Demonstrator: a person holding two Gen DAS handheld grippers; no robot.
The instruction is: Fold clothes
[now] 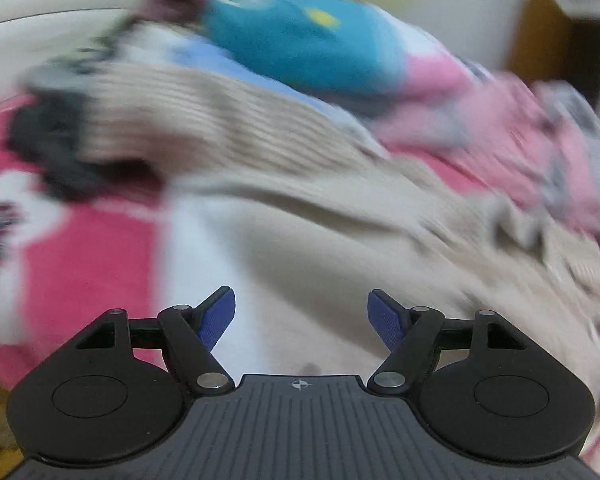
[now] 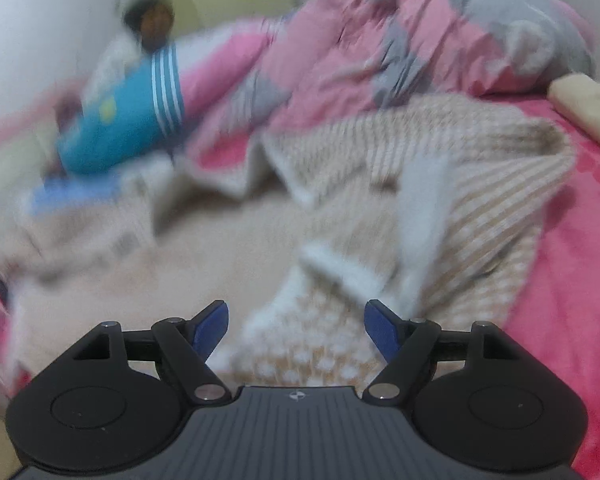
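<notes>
Both grippers hang with jaws spread wide and nothing between them, the left gripper (image 1: 301,312) over smooth beige cloth, the right gripper (image 2: 296,322) over a beige-and-white striped garment (image 2: 452,184), ribbed and rumpled, lying near on a pink bed sheet (image 2: 572,280). Only the right view shows a crumpled pink-and-grey quilt (image 2: 420,40) far behind, a blurred person (image 2: 152,24) far left, and white bands on the teal garment (image 2: 116,128); only the left view shows a small black cloth (image 1: 56,148) at left.
</notes>
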